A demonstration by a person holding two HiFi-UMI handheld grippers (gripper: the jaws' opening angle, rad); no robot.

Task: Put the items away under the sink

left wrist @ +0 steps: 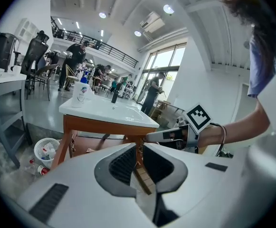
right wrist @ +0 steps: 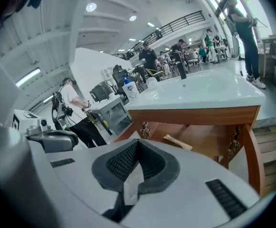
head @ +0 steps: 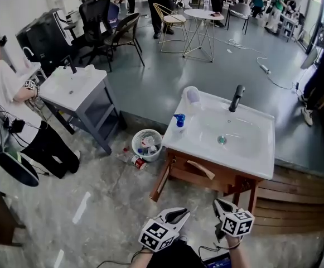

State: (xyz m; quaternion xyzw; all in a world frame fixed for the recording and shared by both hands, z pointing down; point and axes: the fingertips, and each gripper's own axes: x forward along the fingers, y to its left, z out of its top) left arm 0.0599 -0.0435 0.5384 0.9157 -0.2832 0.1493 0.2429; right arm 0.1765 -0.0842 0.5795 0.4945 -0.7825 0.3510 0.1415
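A white sink (head: 251,155) sits on a wooden cabinet (head: 223,178) with a black faucet (head: 237,97) at its back. A blue-capped bottle (head: 179,120) stands on the sink's left rim, and a white cup (head: 191,94) at its back left corner. Both show in the right gripper view, bottle (right wrist: 128,87) and cup (right wrist: 151,82). My left gripper (head: 179,213) and right gripper (head: 219,204) hang side by side in front of the cabinet, well short of it. Both are shut and hold nothing. Under the sink the cabinet shows a loose wooden slat (head: 201,169).
A white waste basket (head: 146,144) and a red can (head: 138,162) lie on the floor left of the cabinet. A second sink on a grey stand (head: 72,88) and a seated person (head: 17,110) are further left. Wooden decking (head: 295,200) runs to the right.
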